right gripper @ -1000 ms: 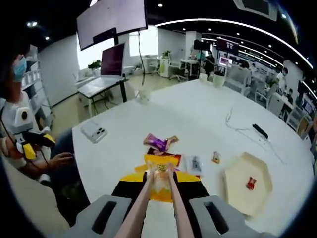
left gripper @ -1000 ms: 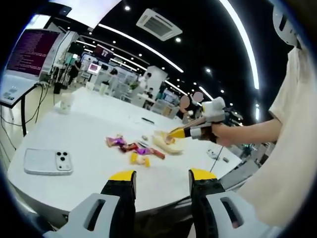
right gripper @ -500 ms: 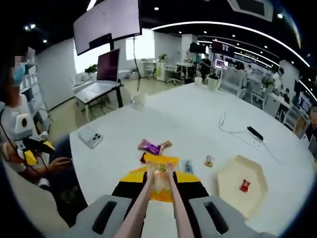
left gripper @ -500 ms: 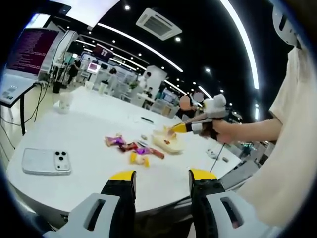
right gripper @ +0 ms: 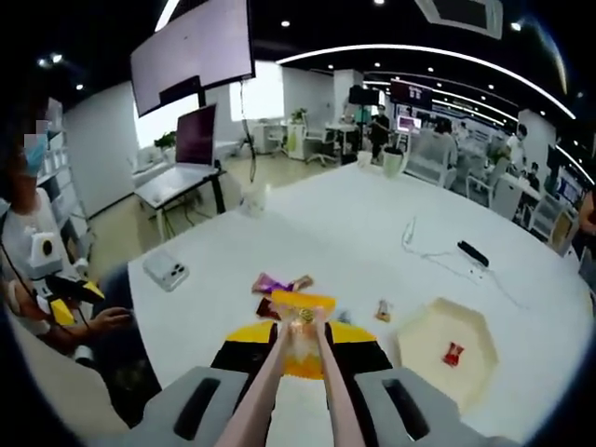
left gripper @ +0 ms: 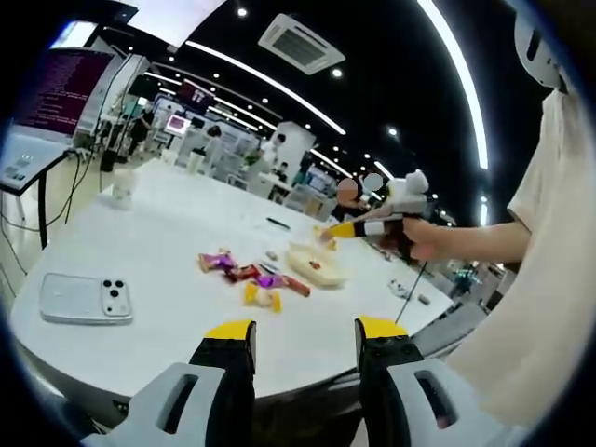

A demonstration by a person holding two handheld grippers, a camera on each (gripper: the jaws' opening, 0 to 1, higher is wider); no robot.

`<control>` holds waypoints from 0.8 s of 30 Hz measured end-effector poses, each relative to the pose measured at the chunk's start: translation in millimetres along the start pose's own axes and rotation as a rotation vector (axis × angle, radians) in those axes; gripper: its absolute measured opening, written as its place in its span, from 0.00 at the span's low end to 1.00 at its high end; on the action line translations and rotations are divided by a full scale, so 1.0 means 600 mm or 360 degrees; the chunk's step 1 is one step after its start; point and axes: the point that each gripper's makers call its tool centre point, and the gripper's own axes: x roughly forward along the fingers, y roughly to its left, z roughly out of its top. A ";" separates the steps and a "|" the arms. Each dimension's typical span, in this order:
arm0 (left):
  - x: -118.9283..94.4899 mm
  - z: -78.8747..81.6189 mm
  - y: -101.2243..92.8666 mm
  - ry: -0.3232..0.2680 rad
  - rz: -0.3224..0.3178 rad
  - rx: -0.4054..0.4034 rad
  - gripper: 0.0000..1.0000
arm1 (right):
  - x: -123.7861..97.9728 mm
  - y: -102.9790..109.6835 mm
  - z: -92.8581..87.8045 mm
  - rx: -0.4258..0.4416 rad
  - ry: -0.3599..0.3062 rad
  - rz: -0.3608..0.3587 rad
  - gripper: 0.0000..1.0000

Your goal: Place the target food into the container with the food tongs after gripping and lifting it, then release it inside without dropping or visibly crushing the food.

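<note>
candy (right gripper: 302, 340), a small yellow-wrapped piece, sat pinched between the tips of the food tongs (right gripper: 296, 382), which the right gripper (right gripper: 300, 349) squeezed closed from both sides, so the piece hung lifted off the table, straight ahead of that gripper. the container (right gripper: 445, 357), a pale hexagonal tray with one red-wrapped sweet already in it, lay ahead and to the right of the gripper, near but not yet under the tongs.

to do the carry well, my judgement was that the squeeze should be held even, just enough to keep the wrapper from slipping, while the tongs swung right over the tray's middle, came low inside the rim, and only then eased open.

the left gripper (left gripper: 304, 328) was held back near the table's edge with its jaws wide apart and nothing between them.

ahead of the left gripper, a white round table (left gripper: 158, 251) carried a phone (left gripper: 82, 299) to the left, a scatter of wrapped sweets (left gripper: 251, 279) in the middle, and a black cable. around it was an open office with desks, monitors, a large wall screen and strip ceiling lights.
</note>
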 end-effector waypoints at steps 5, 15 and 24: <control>0.006 0.003 -0.004 -0.0002 -0.0007 -0.0001 0.42 | -0.003 -0.007 0.007 -0.0006 -0.0010 -0.0012 0.19; 0.005 -0.007 -0.003 0.0020 -0.0013 -0.0008 0.42 | -0.017 -0.013 0.027 0.0009 -0.0051 -0.0048 0.18; 0.005 -0.005 -0.003 0.0025 -0.0014 -0.0001 0.42 | -0.022 -0.024 0.034 0.0016 -0.0074 -0.0071 0.18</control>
